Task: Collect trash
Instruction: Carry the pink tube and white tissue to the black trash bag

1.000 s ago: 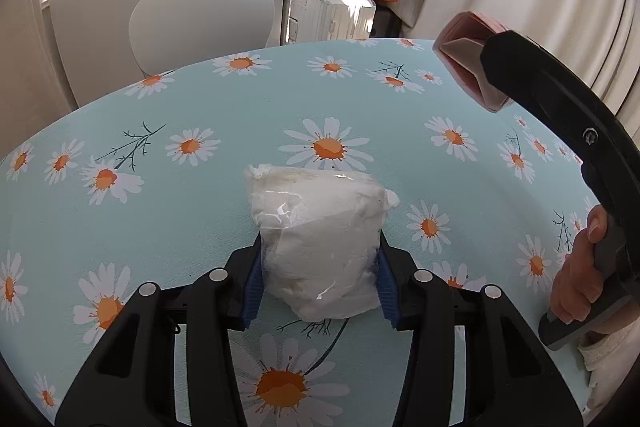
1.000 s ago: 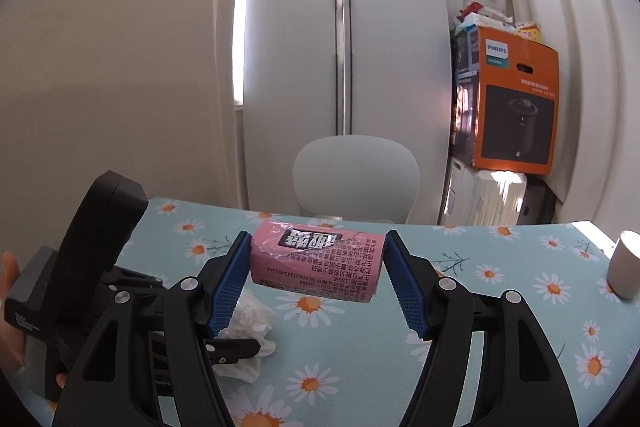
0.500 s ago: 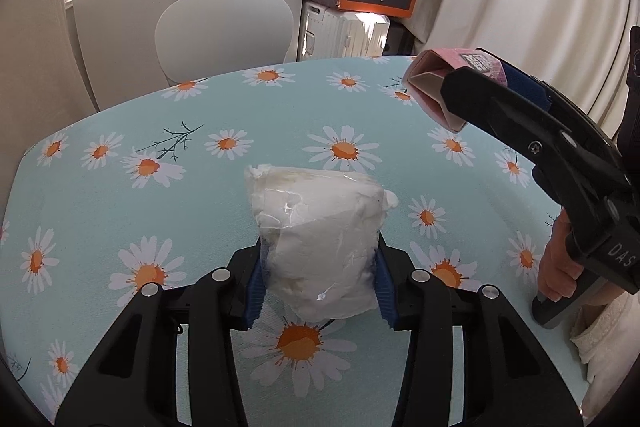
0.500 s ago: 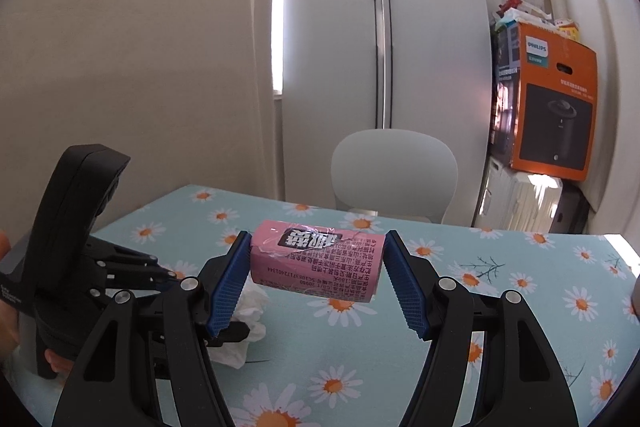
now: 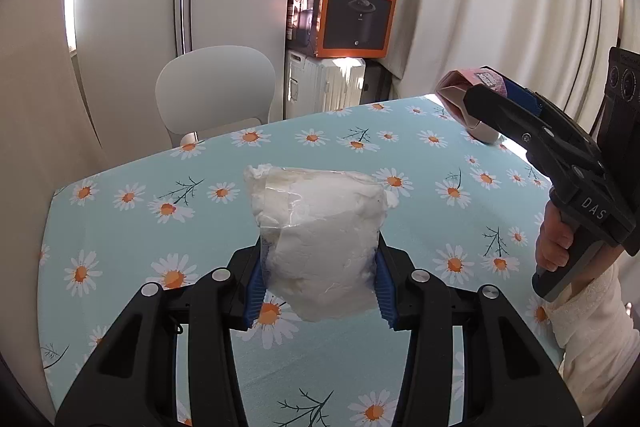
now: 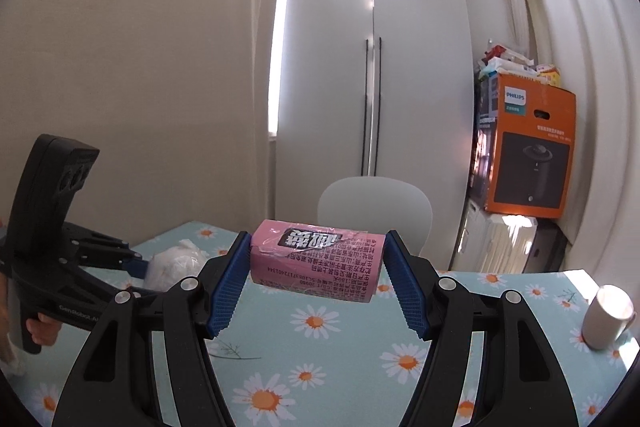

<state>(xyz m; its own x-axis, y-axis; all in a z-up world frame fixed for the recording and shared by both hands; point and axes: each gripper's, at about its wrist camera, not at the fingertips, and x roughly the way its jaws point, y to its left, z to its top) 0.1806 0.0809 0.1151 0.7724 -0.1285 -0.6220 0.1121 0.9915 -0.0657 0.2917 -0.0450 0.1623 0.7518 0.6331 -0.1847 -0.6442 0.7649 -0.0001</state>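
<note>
My left gripper (image 5: 318, 281) is shut on a crumpled white plastic bag (image 5: 320, 239), held up off the daisy-print tablecloth (image 5: 128, 239). In the right wrist view my right gripper (image 6: 316, 279) is shut on a pink printed packet (image 6: 316, 265), pinched end to end between the blue pads and raised above the table. The left wrist view shows the right gripper (image 5: 472, 103) at the right with the pink packet (image 5: 460, 89) at its tip. At the left of the right wrist view are the left gripper (image 6: 136, 265) and its white bag (image 6: 176, 263).
A white chair (image 5: 216, 91) stands behind the table's far edge. An orange appliance box (image 5: 352, 11) sits on white cases (image 5: 324, 87) in the corner. A white cup (image 6: 606, 317) stands on the table at the right. A person's hand and cream sleeve (image 5: 588, 319) hold the right handle.
Both grippers have risen with their loads still gripped; the table sits lower in both views and more of the wall, wardrobe and box shows. The cup has come into the right view.
</note>
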